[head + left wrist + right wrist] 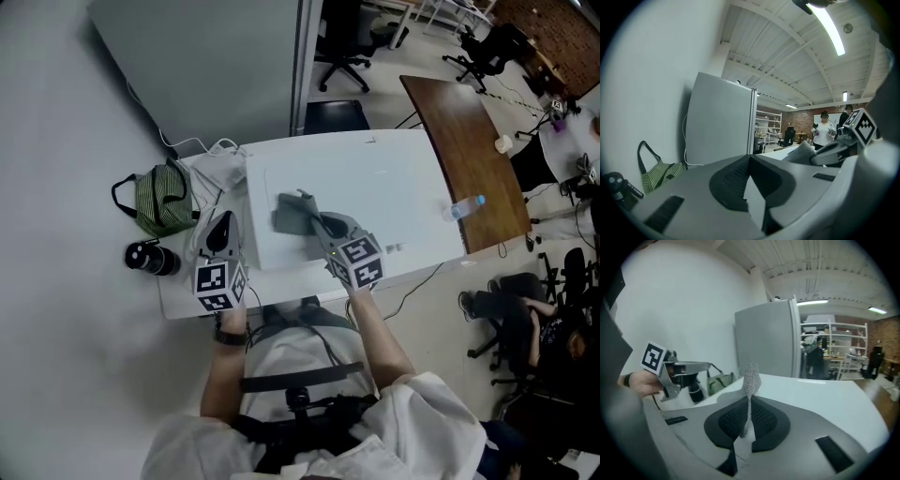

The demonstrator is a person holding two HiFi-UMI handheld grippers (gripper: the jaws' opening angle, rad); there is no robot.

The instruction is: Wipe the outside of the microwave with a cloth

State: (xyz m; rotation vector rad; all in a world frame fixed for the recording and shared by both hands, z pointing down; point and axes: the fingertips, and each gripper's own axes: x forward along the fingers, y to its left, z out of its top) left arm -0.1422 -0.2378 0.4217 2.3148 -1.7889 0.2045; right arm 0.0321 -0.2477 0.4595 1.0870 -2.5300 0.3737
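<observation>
Between the pads of the right gripper [749,399] a grey cloth [751,373] is pinched tight. Its free end stands up past the tips as a narrow strip, seen edge on. In the head view the bulk of the cloth lies just ahead of those tips, spread on the white top of the microwave [375,178]. Its long axis runs roughly in line with the jaws and points away from the person.

The left gripper [750,158] has its jaws together with nothing between them. It hangs to the left of the right jaws, beside the microwave's left edge and over the table [176,286]. Ahead of the left jaws and to their left sits a green striped bag [658,173], and farther on stands a tall grey cabinet [722,122]. The microwave's long side runs across both pairs of jaws.

The step in hand looks like wiping the top panel. The next move probably calls for pressing the cloth flat and sweeping it along that long side, toward the bare stretch to the right of the jaws.
</observation>
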